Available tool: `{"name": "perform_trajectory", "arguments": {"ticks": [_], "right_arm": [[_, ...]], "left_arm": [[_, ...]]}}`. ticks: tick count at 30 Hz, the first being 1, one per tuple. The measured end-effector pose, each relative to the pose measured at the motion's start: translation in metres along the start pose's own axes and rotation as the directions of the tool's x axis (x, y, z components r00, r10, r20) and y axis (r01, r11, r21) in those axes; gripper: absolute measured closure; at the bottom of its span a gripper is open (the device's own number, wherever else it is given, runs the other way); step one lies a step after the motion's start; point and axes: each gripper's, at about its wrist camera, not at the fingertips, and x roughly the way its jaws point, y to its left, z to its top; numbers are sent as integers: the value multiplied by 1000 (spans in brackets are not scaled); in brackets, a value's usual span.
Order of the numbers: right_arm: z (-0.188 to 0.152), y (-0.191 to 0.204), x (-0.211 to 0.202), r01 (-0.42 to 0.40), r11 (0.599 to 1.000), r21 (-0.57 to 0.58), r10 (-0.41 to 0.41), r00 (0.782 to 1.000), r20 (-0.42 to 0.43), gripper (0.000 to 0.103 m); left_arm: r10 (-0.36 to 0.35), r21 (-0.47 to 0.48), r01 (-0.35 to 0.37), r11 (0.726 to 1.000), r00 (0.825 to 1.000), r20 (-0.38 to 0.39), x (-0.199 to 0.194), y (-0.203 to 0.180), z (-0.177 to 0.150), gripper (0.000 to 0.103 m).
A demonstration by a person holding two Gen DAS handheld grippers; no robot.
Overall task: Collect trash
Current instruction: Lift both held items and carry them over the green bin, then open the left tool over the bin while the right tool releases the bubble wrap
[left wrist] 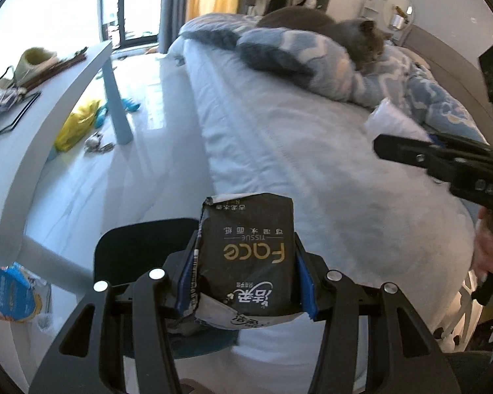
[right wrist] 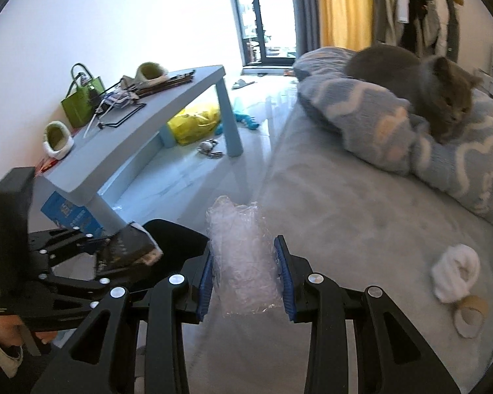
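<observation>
My left gripper (left wrist: 246, 269) is shut on a black face-tissue wrapper (left wrist: 246, 249) and holds it above the bed's near edge. The same gripper and wrapper (right wrist: 128, 249) show at the left of the right wrist view. My right gripper (right wrist: 246, 269) is shut on a crumpled clear plastic wrapper (right wrist: 243, 259), held over the bed edge. In the left wrist view the right gripper (left wrist: 443, 161) reaches in from the right. A black bin or bag opening (left wrist: 141, 239) lies just below and ahead of both grippers, beside the bed.
A grey cat (right wrist: 420, 88) lies on a blue patterned blanket (right wrist: 394, 138) on the bed (right wrist: 361, 229). White socks (right wrist: 457, 272) and a tape roll (right wrist: 470, 315) lie on the bed. A cluttered blue table (right wrist: 154, 131) stands left, a yellow bag (right wrist: 194, 124) under it.
</observation>
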Motion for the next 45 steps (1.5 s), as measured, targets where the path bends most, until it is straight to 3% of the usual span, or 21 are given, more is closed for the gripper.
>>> {"name": "perform_trajectory", "arguments": {"ticks": [7, 14, 22, 28, 31, 37, 45], "right_arm": [[9, 37, 26, -62, 998, -23, 62, 998, -23, 68], [16, 66, 47, -102, 994, -40, 100, 994, -46, 68], [19, 95, 72, -128, 990, -67, 122, 989, -82, 68], [18, 112, 93, -139, 987, -78, 129, 984, -120, 68], [18, 117, 104, -140, 988, -72, 129, 982, -138, 68], [15, 123, 128, -128, 990, -59, 115, 977, -178, 68], [3, 128, 162, -108, 994, -34, 96, 962, -254, 68]], "left_arm": [[43, -61, -46, 997, 998, -50, 9, 47, -10, 49], [69, -91, -83, 992, 986, -155, 26, 81, -26, 49], [88, -75, -117, 990, 945, -314, 55, 105, -52, 48], [100, -49, -128, 991, 918, -383, 65, 118, -68, 47], [100, -46, -129, 991, 910, -401, 68, 127, -72, 41], [100, -32, -123, 992, 913, -395, 61, 136, -78, 20], [101, -81, -139, 987, 928, -359, 47, 157, -75, 14]]}}
